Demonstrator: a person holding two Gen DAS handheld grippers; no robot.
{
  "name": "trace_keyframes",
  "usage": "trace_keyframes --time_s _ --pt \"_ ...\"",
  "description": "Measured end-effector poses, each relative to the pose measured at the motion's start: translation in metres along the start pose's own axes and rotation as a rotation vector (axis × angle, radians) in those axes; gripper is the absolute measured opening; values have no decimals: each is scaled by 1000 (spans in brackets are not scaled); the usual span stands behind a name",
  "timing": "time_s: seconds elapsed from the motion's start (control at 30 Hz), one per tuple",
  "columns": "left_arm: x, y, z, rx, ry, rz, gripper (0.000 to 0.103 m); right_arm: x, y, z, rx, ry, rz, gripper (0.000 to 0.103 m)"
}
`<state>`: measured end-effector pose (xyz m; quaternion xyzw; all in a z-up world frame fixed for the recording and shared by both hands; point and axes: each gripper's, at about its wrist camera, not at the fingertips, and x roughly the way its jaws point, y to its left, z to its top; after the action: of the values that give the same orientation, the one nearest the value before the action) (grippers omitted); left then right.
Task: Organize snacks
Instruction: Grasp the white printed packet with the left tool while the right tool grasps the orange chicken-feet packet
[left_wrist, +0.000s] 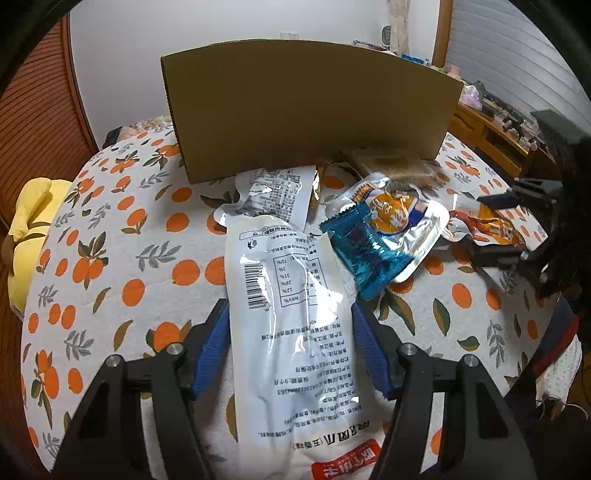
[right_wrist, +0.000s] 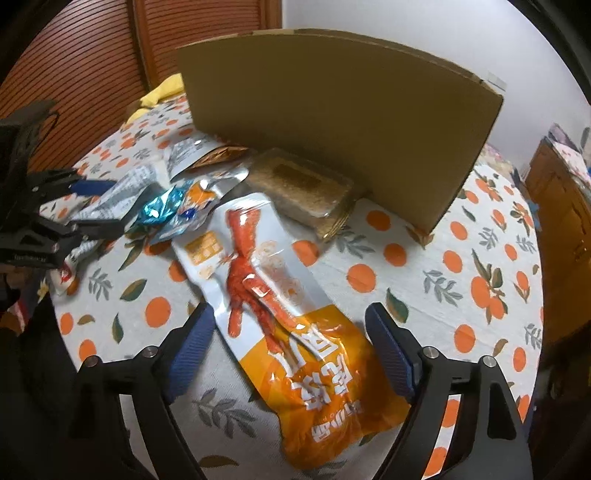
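Table (left_wrist: 110, 258): fills the lower part of both views and bears everything below.
Box (left_wrist: 306, 110): stands upright at the back of the table, upper centre of both views.
Cracker pack (right_wrist: 299, 188): lies against the foot of the box, centre of the right wrist view.
Long pouch (left_wrist: 291, 332): lower centre of the left wrist view, lengthwise between the left gripper's (left_wrist: 290, 325) fingers.
Printed pouch (left_wrist: 277, 195): behind the long pouch, its far end at the box.
Candy wrapper (left_wrist: 354, 243): right of the long pouch, on top of a foil pouch (left_wrist: 417, 229).
Chicken-foot pouch (right_wrist: 280, 314): lower centre of the right wrist view, between the right gripper's (right_wrist: 290, 325) fingers.
Cushion (left_wrist: 29, 229): far left, beyond the table edge.
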<state>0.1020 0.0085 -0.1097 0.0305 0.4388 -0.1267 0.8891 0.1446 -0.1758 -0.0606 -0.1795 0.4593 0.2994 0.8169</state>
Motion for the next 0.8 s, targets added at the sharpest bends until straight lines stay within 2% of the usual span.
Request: trace_keyframes --time_s 0.33,0.47,0.6,0.8 --pt "-2 2 -1 -12 -11 -9 60 5 -2 0 39 -15 -7 86" --pt "-5 8 -3 -30 -17 -9 59 3 2 2 37 -26 10 77" --pt "-6 13 -3 -49 -20 -13 58 -6 2 -1 51 -43 43 60" --pt "-6 15 -2 -62 -27 -17 58 -11 -1 -4 90 -52 58 55"
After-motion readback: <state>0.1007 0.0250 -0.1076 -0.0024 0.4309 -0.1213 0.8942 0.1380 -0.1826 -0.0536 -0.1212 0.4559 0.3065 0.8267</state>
